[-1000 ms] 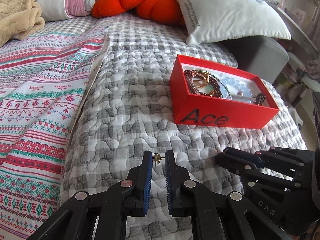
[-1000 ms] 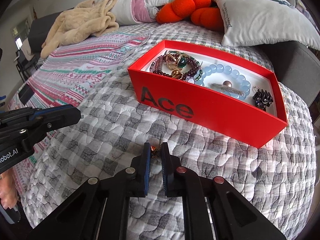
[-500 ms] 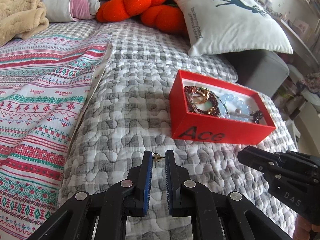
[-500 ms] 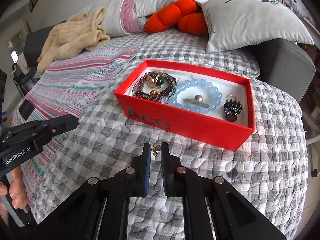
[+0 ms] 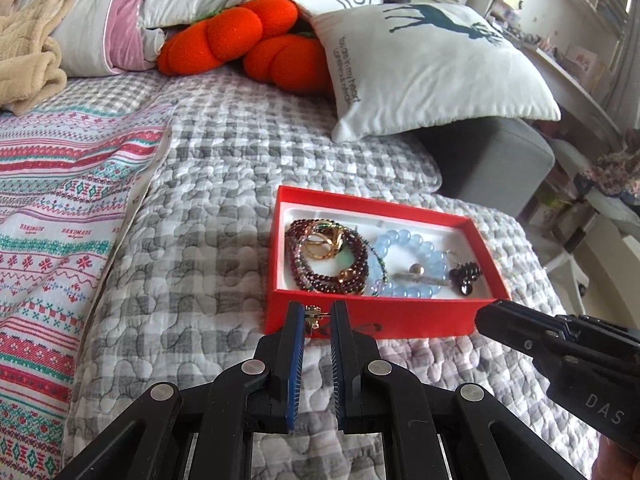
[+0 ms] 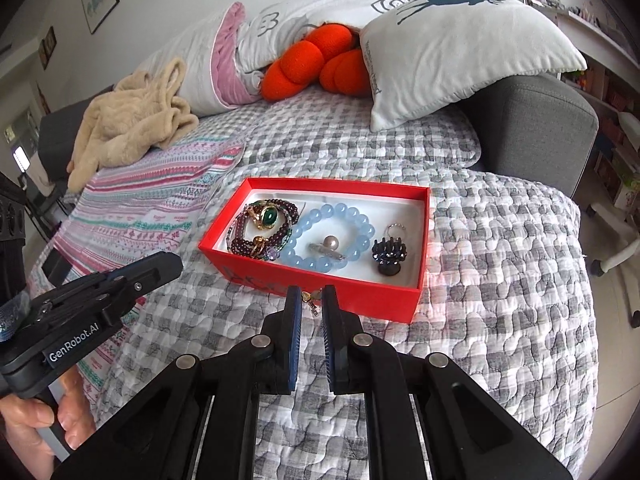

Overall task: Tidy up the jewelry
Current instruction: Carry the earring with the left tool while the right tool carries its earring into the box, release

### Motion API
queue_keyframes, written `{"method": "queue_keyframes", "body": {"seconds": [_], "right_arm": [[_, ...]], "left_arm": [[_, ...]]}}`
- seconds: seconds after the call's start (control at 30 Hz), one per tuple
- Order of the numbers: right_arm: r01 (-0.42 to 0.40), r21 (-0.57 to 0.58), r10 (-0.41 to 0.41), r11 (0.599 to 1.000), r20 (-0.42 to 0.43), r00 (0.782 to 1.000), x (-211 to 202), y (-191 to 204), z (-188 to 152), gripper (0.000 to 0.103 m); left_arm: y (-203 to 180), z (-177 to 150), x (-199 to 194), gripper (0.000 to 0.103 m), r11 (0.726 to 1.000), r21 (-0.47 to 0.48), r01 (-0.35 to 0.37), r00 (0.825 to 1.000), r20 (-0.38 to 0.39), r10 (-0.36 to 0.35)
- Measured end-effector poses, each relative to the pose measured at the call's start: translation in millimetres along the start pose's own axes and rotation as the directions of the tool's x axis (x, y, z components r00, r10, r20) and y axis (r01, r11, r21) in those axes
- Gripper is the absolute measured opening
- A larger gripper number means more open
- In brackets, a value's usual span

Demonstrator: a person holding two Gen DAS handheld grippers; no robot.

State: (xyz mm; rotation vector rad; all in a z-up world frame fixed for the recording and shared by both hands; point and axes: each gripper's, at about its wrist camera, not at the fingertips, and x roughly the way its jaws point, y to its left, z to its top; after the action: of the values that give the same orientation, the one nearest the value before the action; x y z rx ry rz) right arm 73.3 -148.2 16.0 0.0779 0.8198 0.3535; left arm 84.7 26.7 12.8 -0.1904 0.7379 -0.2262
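left gripper [image 5: 314, 316] nearly closed, small gold earring [image 5: 313, 317] pinched at the fingertips, held just short of red box [image 5: 400, 322] front wall. right gripper [image 6: 311, 300] likewise nearly closed on a second small gold piece [image 6: 312, 300], also at the box's near wall, approx. above its rim. box sits on grey quilt [image 5: 192, 240], already crowded w/ bead bracelets.

risks, judged: pinch is at extreme tips only, so slip is likely if jolted; pieces released before the near wall is cleared would be lost in quilt folds; grippers sit close beside each other, so collision poss.
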Motion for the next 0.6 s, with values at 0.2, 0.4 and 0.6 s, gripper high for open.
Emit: {"method": "queue_keyframes", "body": {"seconds": [0.2,0.4,0.6], "right_arm": [[0.011,0.037,-0.011,0.999,0.021,1.000,-3,-17,6,0.011],[0.017,0.062,-0.019,0.998,0.020,1.000,-1,-30,8,0.011],[0.028,0.063,-0.029,0.998,0.014,0.999,2,-38,8,0.011]], "left_arm": [[-11,6,12,0.007,1.000,0.025,0.010,1.000,0.024,-0.010],[-17,12,25,0.007,0.999,0.043,0.005,0.999,0.044,-0.007],[-23,16,40,0.008,0.998,0.063,-0.009,0.999,0.050,0.006]]}}
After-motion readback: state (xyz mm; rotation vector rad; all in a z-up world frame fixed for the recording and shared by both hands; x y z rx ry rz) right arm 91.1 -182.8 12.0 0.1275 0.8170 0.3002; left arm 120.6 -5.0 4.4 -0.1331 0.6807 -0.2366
